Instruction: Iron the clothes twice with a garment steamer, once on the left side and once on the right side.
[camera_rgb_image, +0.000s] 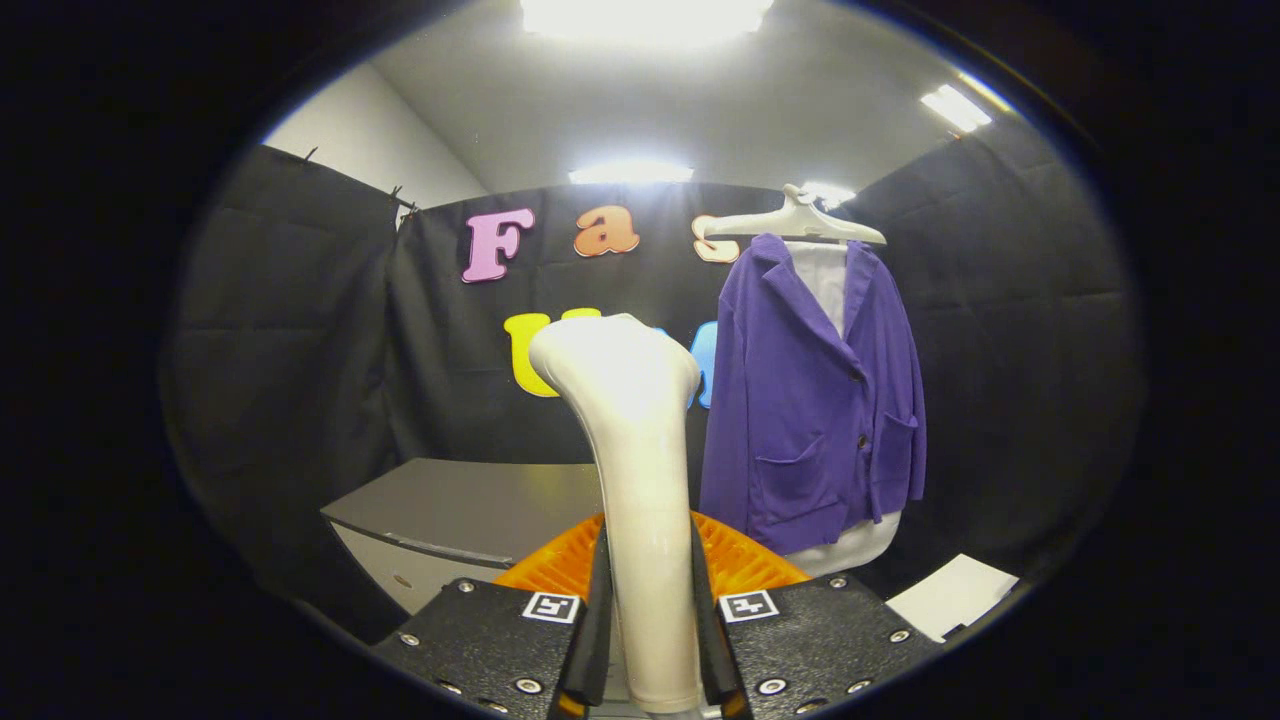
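The gripper (650, 640) has its jaws closed on the handle of a white garment steamer (632, 470), held upright. A purple jacket (815, 400) hangs on a hanger (795, 222) beyond the steamer, apart from it. Ironing seems not yet begun; next, the steamer head must reach the jacket's left side.

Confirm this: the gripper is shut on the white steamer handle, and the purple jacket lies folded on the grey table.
One part is wrong. In the gripper view the purple jacket hangs on a white hanger against the booth wall, beyond the grey table. The gripper is indeed shut on the white steamer handle.
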